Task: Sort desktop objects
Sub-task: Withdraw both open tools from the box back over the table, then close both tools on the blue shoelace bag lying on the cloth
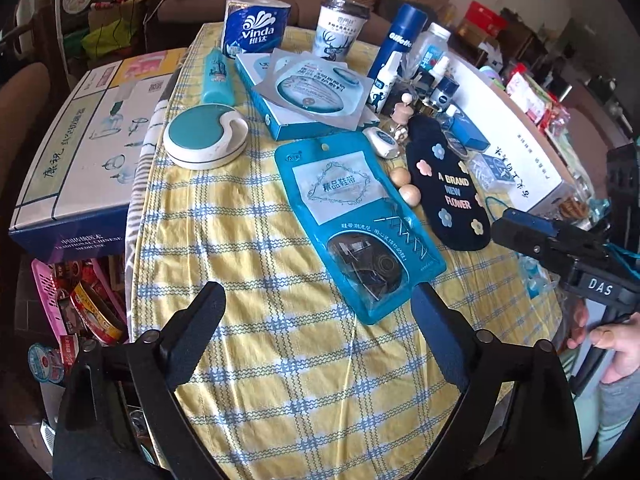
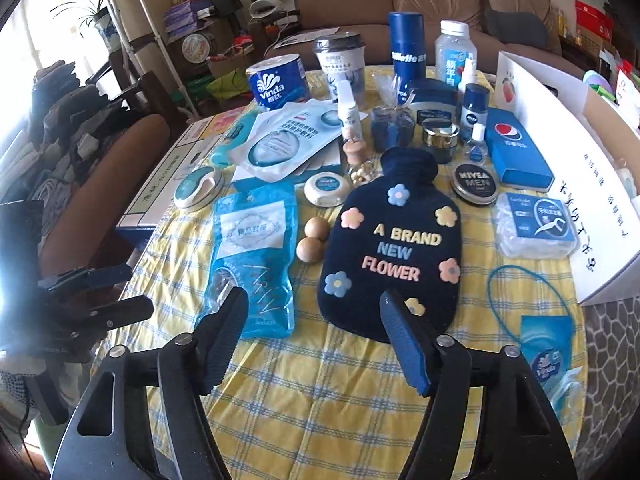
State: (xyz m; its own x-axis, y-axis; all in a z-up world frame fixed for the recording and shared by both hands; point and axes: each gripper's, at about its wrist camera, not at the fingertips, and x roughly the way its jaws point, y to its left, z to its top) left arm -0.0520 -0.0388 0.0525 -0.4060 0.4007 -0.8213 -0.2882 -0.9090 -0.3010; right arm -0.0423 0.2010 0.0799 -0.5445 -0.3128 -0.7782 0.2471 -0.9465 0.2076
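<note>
Left wrist view: left gripper (image 1: 318, 312) spread over the desk's (image 1: 280, 380) near edge, empty; right gripper (image 2: 314, 324) likewise spread, holding nothing.

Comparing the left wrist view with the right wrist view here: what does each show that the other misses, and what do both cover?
Only the left wrist view: a pink plastic basket on the floor and the hand holding the right gripper.

Only the right wrist view: the round black Nivea Men tin, blue Pepsi box and potted plant.

Both: the navy flowered hot-water-bottle cover, blue shoelace pouch, Vinda toilet roll and yellow checked tablecloth; both grippers open, empty.
</note>
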